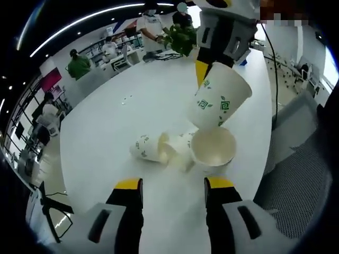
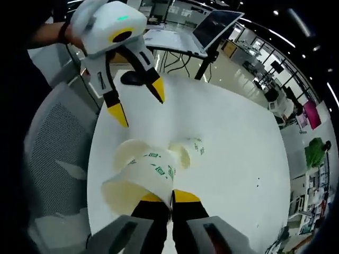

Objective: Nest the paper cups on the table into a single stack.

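Jaws of the right gripper [image 2: 170, 203] are nearly closed, pinching the rim of one paper cup, the held cup [image 2: 139, 181], which hangs tilted with its open mouth toward the lower left of the right gripper view; in the left gripper view the same gripper [image 1: 207, 74] comes in from the top, one yellow tip outside the held cup [image 1: 218, 100], which is lifted above the others with its base pointing down toward them. Jaws of the left gripper [image 1: 174, 186] stand wide apart with nothing between them, just short of the cups on the table [image 1: 106, 132]; in the right gripper view that gripper [image 2: 139, 103] appears at upper left, spread and empty, with a person's hand on its body. Below the held cup sits a cluster on the white table: an open-mouthed cup [image 1: 213, 148] facing the camera, a cup lying on its side [image 1: 148, 148] with green marks, and between them at least one more cup [image 1: 177, 151]; how many are there I cannot tell exactly. All cups are white with green square-spiral and leaf prints. In the right gripper view the side-lying cup [image 2: 188, 151] rests just beyond the held one. A grey mesh chair [image 2: 53, 153] stands at the table's edge, a laptop [image 2: 196, 34] sits on another table behind, and a potted plant [image 1: 177, 37] stands at the far end.
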Available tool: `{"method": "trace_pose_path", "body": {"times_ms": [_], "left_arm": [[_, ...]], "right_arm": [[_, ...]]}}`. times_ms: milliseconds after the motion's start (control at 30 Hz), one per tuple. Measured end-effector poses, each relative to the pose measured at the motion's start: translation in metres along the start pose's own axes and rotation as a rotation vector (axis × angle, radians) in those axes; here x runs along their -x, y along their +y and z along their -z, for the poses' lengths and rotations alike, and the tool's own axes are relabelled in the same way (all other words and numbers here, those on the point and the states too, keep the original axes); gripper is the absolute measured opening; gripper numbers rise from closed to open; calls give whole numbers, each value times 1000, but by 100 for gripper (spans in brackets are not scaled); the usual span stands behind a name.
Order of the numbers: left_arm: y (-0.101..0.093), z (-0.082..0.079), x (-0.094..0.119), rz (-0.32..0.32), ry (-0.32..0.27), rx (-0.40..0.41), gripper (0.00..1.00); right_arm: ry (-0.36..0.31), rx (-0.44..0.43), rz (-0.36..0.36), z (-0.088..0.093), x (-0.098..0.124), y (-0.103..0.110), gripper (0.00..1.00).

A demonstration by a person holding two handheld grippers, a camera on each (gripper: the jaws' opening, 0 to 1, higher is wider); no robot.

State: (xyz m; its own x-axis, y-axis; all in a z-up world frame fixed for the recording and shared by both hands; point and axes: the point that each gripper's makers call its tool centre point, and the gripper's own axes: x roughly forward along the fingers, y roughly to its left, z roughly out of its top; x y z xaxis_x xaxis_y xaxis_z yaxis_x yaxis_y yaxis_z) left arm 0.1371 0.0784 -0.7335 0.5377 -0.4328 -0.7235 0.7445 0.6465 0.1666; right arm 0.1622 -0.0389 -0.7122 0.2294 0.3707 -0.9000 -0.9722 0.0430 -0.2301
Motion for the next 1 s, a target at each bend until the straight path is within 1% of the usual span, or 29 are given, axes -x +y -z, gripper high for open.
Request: {"method": "trace_pose_path", "body": {"times_ms": [100,200,300,367,433,467,667,733,767,867,1000], "left_arm": [[1,0,0,-1,-1,1,44],[0,1,-1,1,0,-4,44],[-2,-1,2,-1,-3,-3,44],[-2,0,4,-2,-2,-4,44],[0,1,4,-4,0,-4,44],[1,2,4,-4,0,-3,44],[-1,3,3,-1,2,-7,44],[-1,4,3,-1,3,-6,44],[-1,4,3,-3,3,-4,44],[-1,6,4,-4,4,-2,44],[-1,10,4,-4,9,2,44]], "right_arm": [[-1,12,-16,-5,2,1,0],[7,41,-56,-11,4,9,0],[35,70,-83,-13,3,18,0],[46,81,-101,-14,0,17,0],[51,93,-116,-18,-1,22,0],[55,102,-120,-19,-2,21,0],[110,171,-159,-24,-9,25,0],[124,176,-174,-24,-10,27,0],[139,165,-192,-23,-10,30,0],[160,178,-198,-22,-16,30,0],[168,173,-211,-24,-20,29,0]]}}
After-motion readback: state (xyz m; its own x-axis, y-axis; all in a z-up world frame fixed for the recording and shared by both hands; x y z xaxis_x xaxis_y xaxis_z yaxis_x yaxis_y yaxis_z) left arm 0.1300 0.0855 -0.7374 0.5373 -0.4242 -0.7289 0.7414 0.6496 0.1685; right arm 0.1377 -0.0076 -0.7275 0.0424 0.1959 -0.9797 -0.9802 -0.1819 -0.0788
